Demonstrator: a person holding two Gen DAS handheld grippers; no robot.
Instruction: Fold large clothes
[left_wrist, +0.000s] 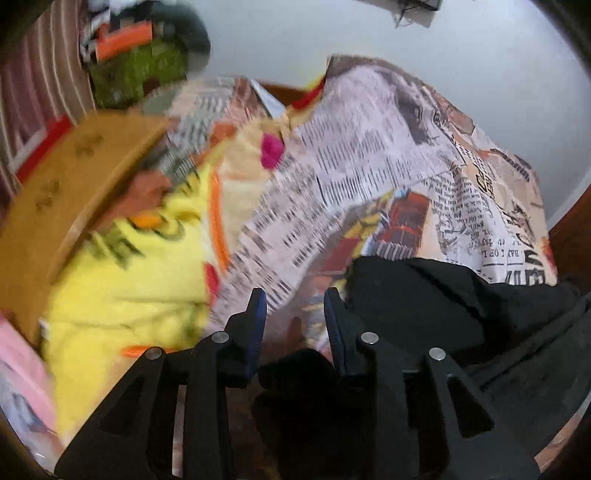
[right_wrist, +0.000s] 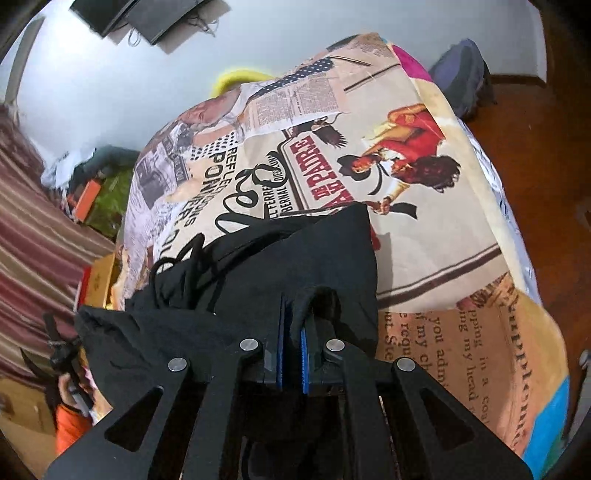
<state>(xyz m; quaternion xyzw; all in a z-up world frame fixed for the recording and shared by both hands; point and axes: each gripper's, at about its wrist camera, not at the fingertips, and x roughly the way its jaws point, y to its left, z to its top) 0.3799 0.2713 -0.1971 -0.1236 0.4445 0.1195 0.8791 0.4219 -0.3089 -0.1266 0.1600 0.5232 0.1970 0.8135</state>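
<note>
A black garment (right_wrist: 266, 258) with drawstrings lies bunched on a newspaper-print bedsheet (right_wrist: 424, 177). My right gripper (right_wrist: 293, 321) is shut on a fold of the black garment at its near edge. In the left wrist view my left gripper (left_wrist: 294, 295) is open and empty above the sheet (left_wrist: 369, 155), with the black garment (left_wrist: 443, 306) just to its right and a dark fold below between the fingers. The left view is motion-blurred.
A yellow garment (left_wrist: 129, 280) lies at the left beside a cardboard box (left_wrist: 62, 192). A pile of clothes (left_wrist: 140, 62) and striped fabric (right_wrist: 33, 229) are at the far left. Dark wooden floor (right_wrist: 524, 122) is to the right of the bed.
</note>
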